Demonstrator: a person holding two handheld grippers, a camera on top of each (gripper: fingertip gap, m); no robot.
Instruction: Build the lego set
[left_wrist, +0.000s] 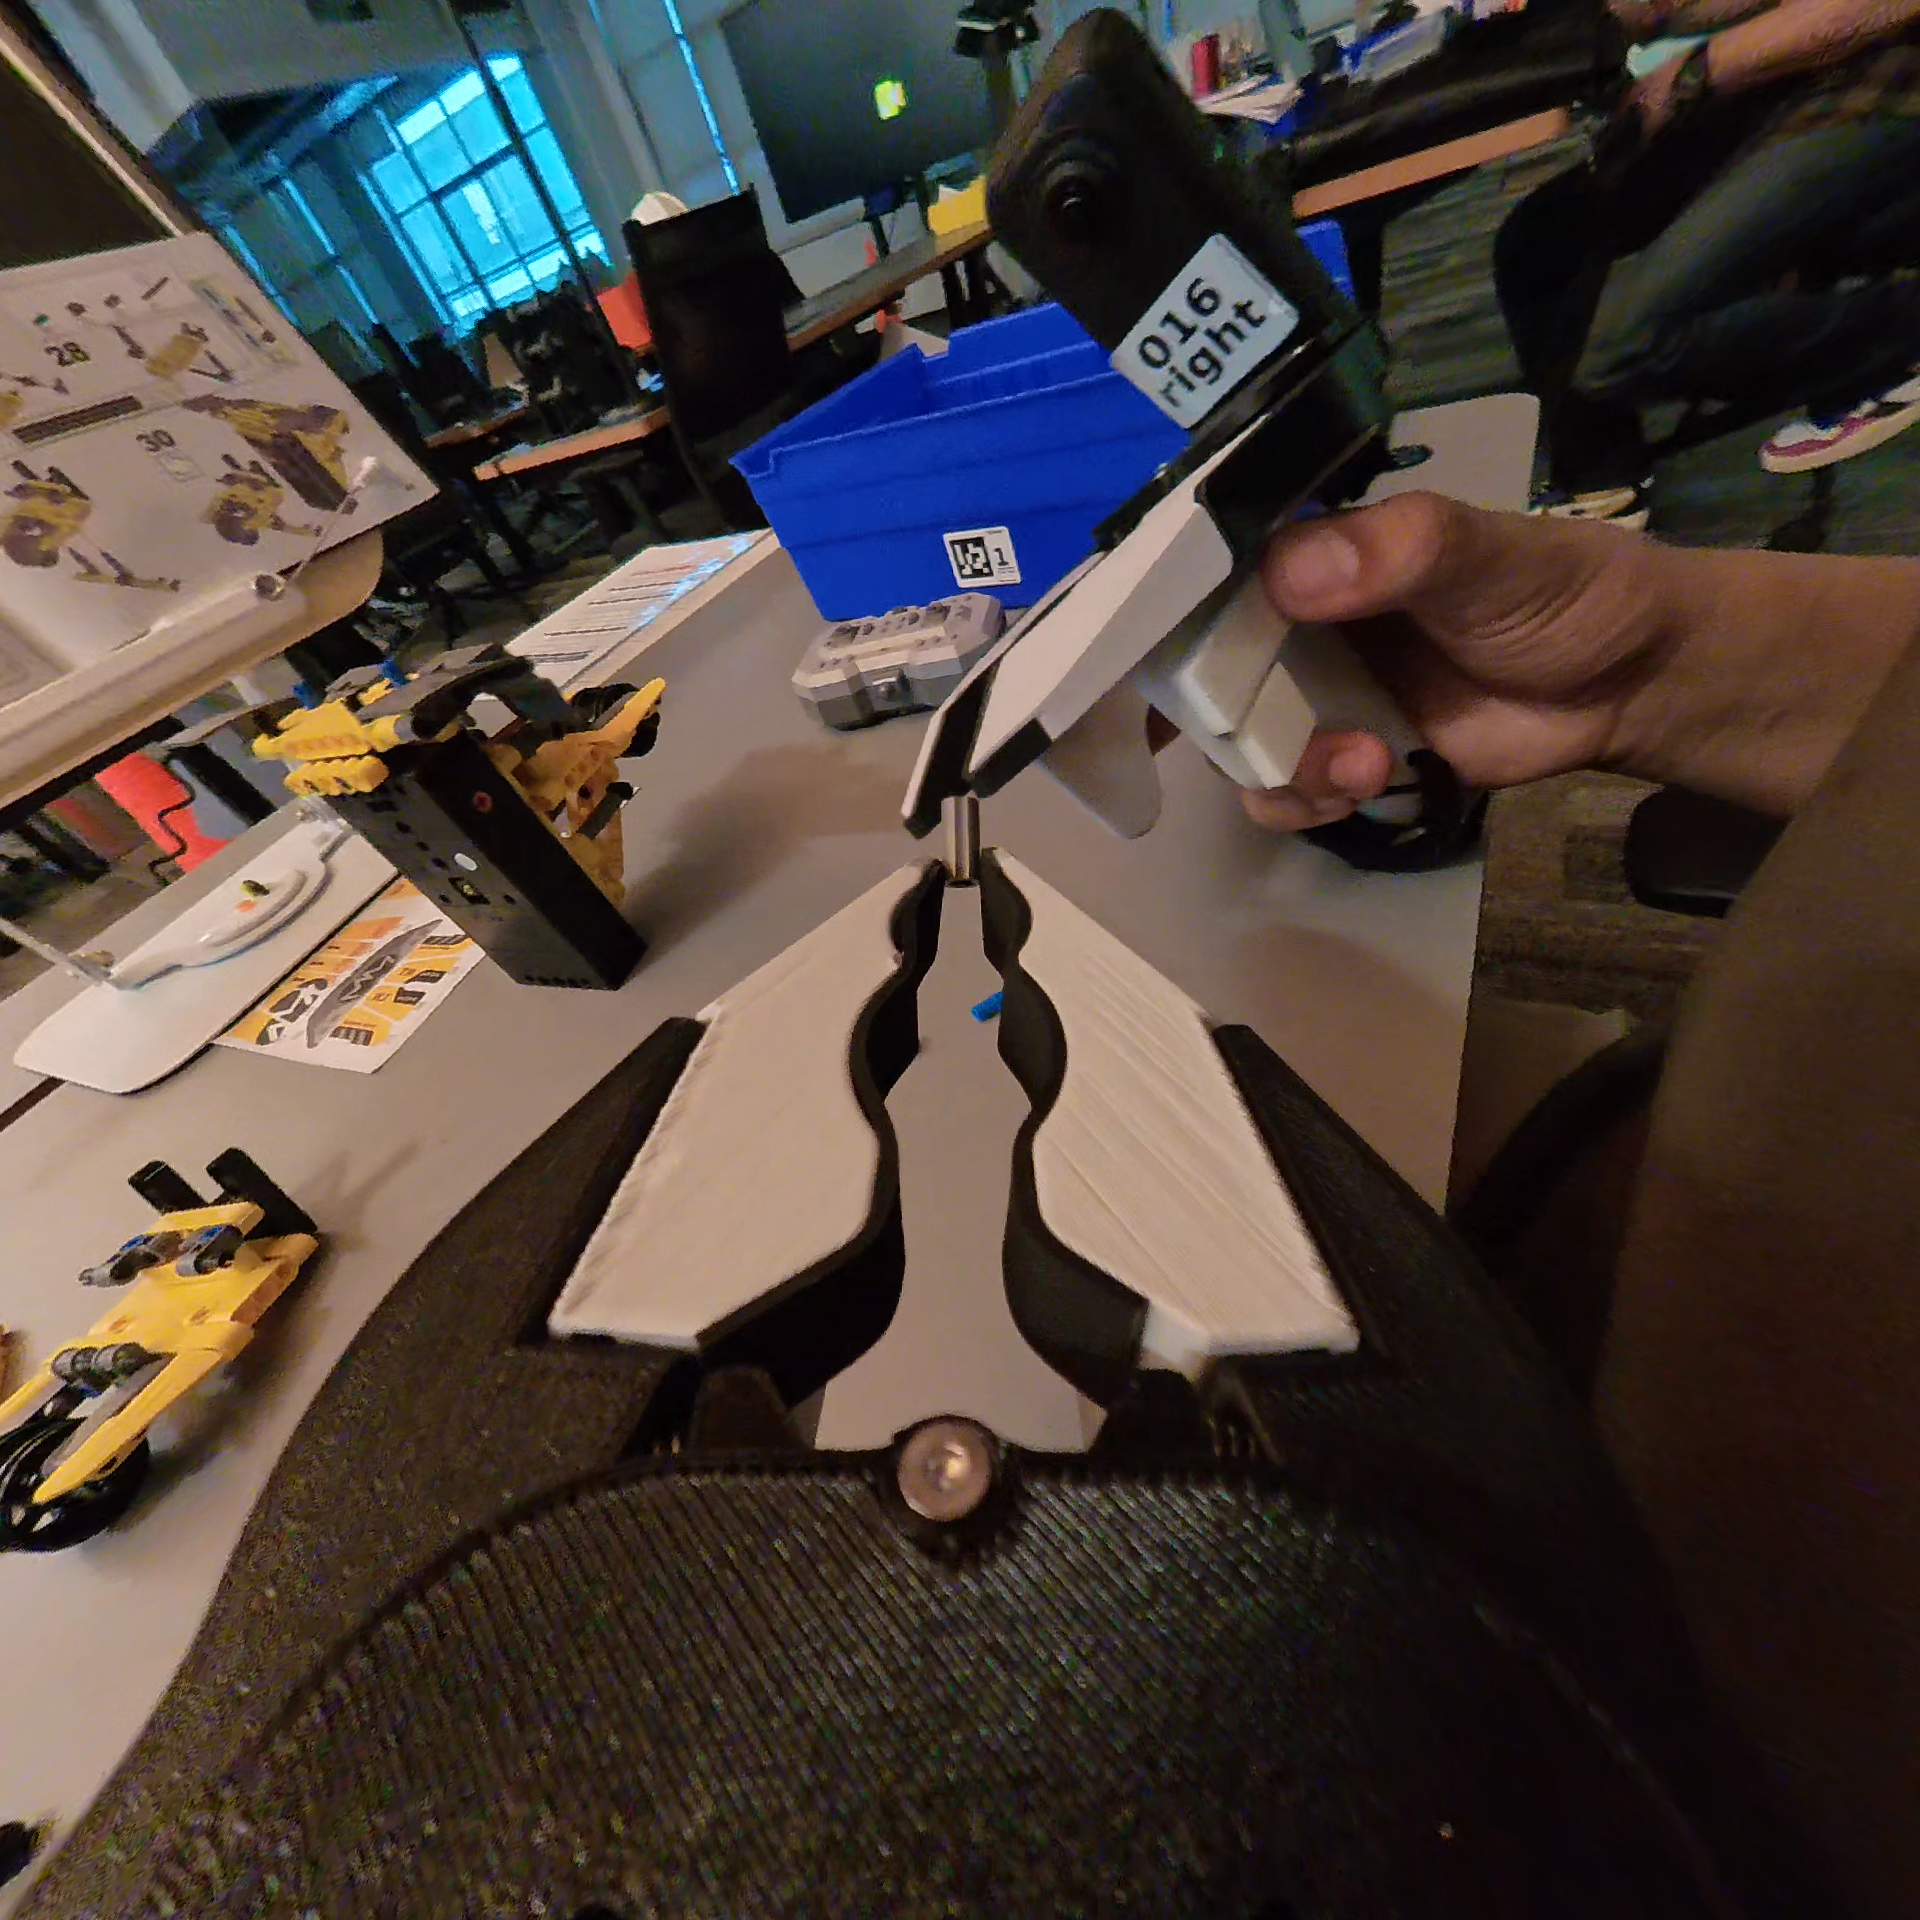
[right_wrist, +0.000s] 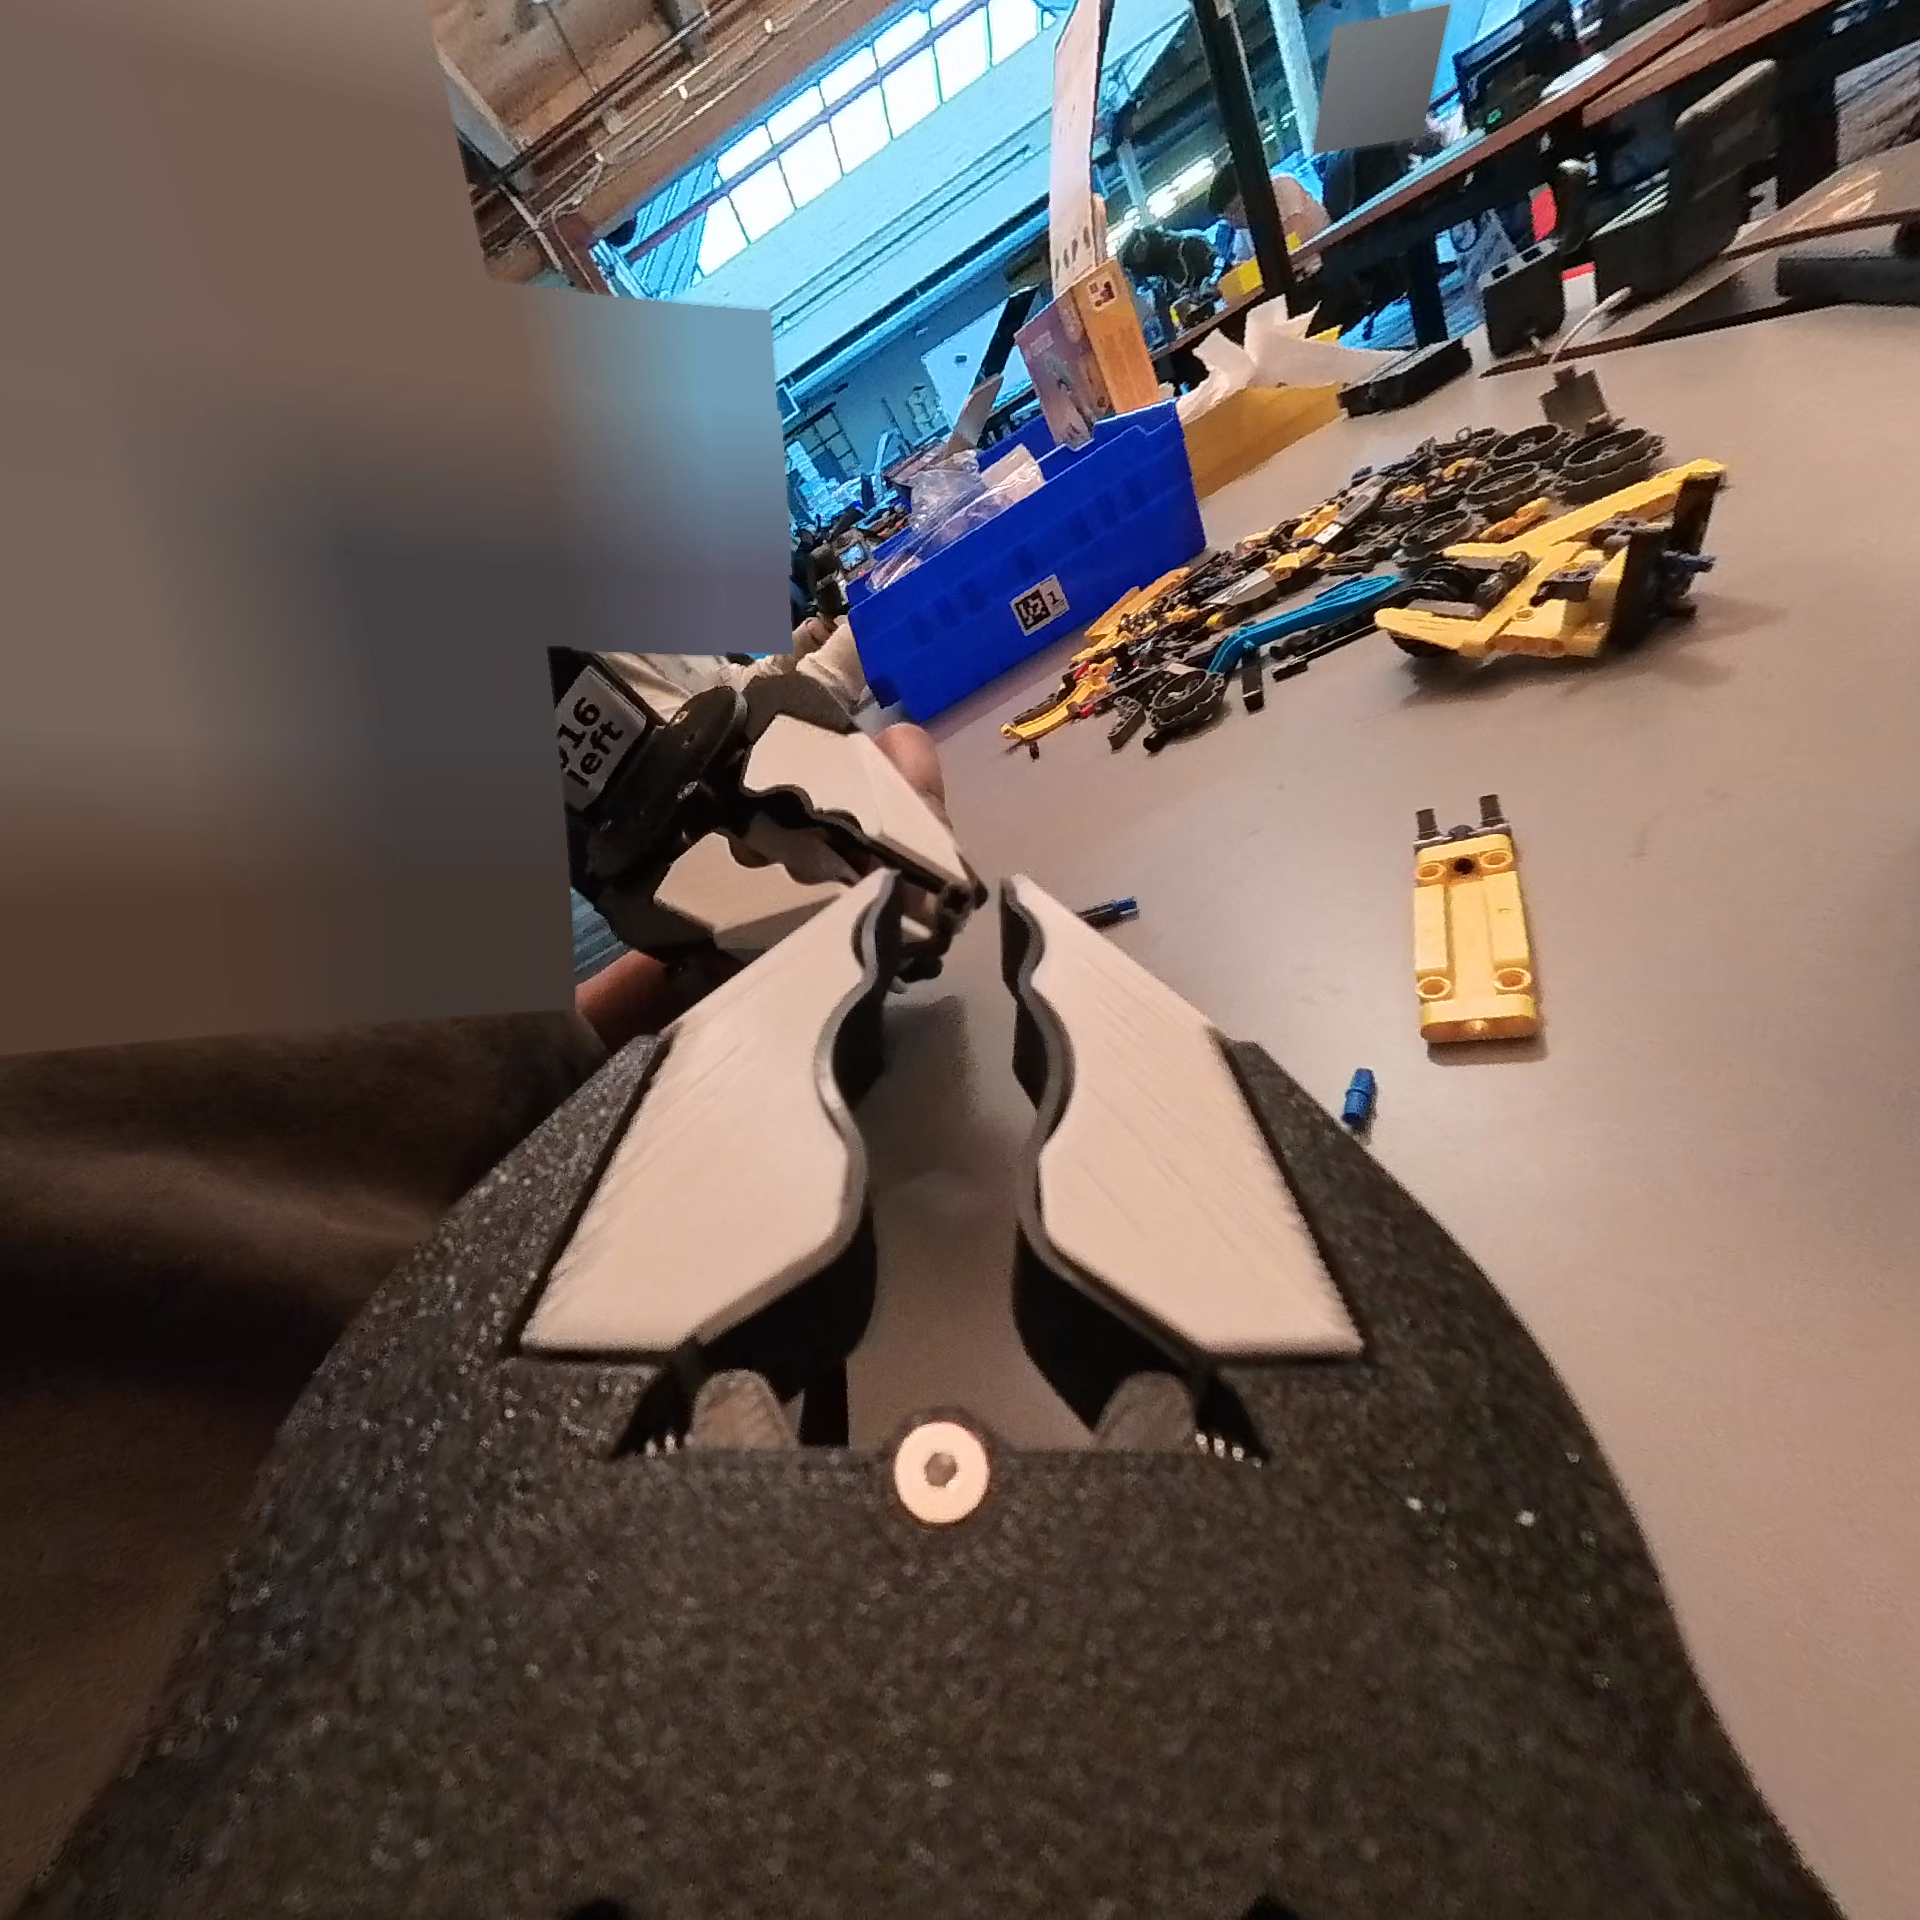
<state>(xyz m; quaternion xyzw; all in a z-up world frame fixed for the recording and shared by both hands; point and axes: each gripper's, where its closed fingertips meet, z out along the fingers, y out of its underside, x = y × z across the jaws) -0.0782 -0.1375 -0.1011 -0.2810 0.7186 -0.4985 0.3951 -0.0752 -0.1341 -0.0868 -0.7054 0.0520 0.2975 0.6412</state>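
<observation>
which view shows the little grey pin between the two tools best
The left wrist view: the small grey pin stands clear between the left tool and right tool tips. In the right wrist view, the left tool crosses the right tool's tips and the pin is hidden.

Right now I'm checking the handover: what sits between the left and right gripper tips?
A small grey pin spans the gap, one end in the left gripper, the other in the right gripper. The left wrist view shows it.
</observation>
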